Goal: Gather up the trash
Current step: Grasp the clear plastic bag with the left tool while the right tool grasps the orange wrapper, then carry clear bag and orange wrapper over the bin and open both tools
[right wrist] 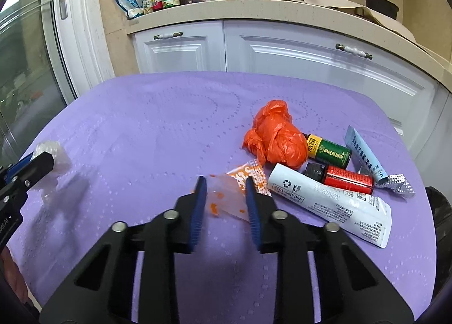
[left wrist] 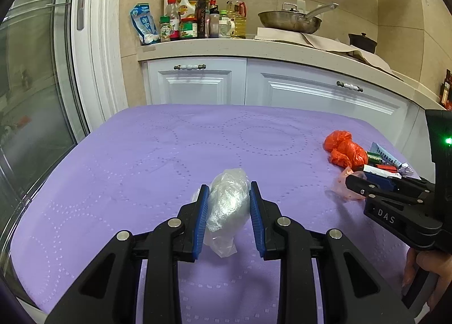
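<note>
My left gripper (left wrist: 228,191) is shut on a crumpled clear plastic bag (left wrist: 227,202) and holds it over the purple tablecloth (left wrist: 158,154). It also shows at the left of the right wrist view (right wrist: 42,164), with the bag (right wrist: 55,154) in it. My right gripper (right wrist: 224,182) is open, its fingers on either side of an orange-and-clear snack wrapper (right wrist: 234,191) that lies on the cloth. Beside it lie a crumpled orange bag (right wrist: 275,137), a white tube (right wrist: 330,205), a green bottle (right wrist: 330,151), a red bottle (right wrist: 347,179) and a pale blue tube (right wrist: 367,154).
White cabinets (left wrist: 197,83) and a counter (left wrist: 226,44) with several condiment bottles (left wrist: 197,21) and a steel pan (left wrist: 291,21) stand behind the table. A glass sliding door (left wrist: 34,69) is at the left. The table's edges are close on all sides.
</note>
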### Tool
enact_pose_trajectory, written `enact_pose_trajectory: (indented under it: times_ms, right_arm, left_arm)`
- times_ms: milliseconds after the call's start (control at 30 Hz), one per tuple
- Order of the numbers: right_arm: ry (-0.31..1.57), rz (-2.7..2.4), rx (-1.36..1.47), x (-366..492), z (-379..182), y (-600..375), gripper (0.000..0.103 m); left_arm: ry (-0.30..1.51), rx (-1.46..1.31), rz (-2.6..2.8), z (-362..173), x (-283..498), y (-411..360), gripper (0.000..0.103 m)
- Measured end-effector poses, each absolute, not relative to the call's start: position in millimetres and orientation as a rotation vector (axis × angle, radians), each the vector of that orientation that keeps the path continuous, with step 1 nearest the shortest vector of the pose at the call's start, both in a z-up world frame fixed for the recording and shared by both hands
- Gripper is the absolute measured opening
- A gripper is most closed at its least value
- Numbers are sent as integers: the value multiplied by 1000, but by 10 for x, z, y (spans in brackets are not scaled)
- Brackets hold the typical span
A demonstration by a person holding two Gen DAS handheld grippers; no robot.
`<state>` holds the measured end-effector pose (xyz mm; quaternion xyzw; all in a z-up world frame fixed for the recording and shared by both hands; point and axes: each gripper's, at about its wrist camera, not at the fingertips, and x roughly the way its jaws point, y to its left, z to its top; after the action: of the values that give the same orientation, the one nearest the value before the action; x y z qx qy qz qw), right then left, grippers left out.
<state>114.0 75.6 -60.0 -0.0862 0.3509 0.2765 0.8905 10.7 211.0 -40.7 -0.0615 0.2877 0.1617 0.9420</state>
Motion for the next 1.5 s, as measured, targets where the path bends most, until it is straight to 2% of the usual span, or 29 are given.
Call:
enact_pose_trajectory:
  times_ms: [200, 700, 1100, 1500]
  right_arm:
    - [709, 584, -165, 1069, -556, 681, 14]
    - [590, 598, -128, 614, -150, 132, 14]
    - [538, 454, -94, 535, -32, -629, 14]
    - [489, 189, -20, 689, 6, -1820, 14]
  left_arm:
    - [588, -132, 315, -399, 113, 2055, 29]
    - [551, -127, 224, -207, 86, 1587, 29]
    - [526, -101, 52, -83, 186, 881, 29]
    - [472, -55, -150, 40, 485, -38, 29]
